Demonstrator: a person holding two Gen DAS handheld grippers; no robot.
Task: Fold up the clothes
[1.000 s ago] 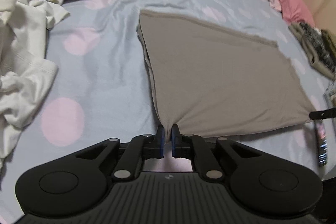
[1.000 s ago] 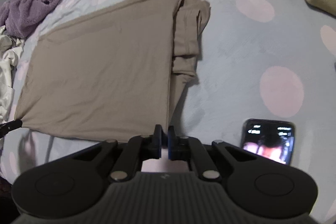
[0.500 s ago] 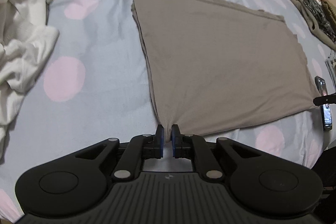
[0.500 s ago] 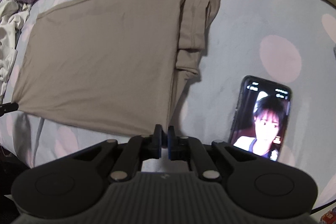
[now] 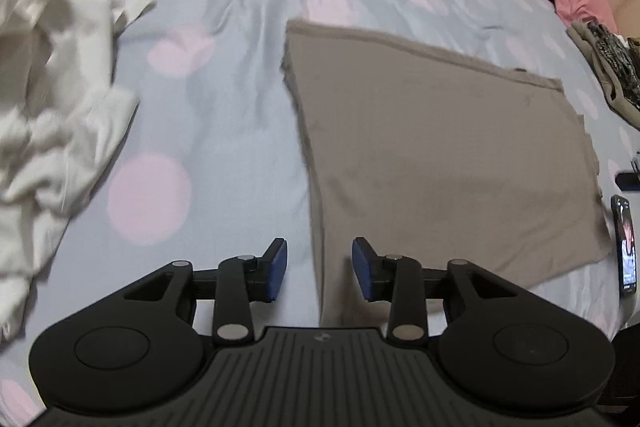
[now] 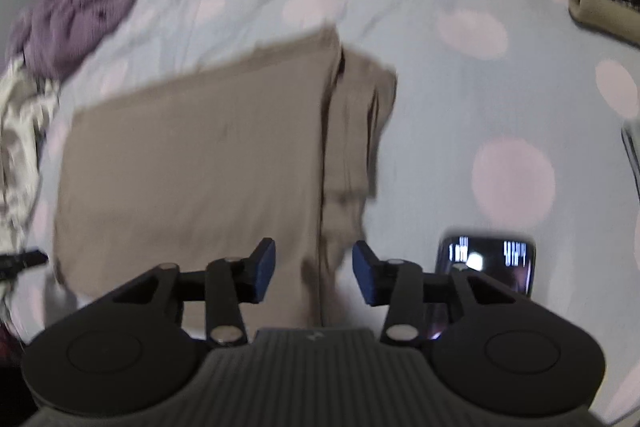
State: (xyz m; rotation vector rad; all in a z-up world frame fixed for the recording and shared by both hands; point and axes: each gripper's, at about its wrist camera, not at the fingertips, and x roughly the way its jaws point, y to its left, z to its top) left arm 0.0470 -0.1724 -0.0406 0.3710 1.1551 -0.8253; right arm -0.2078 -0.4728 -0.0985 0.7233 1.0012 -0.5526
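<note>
Left wrist view: our left tool point(image 5: 319, 269) has just opened, gripping nothing, above the near left corner of the folded taupe garment point(image 5: 440, 163) lying flat on the bed point(image 5: 224, 131). Our right tool point(image 6: 314, 269) has likewise just opened, empty, over the garment's near right corner.
</note>
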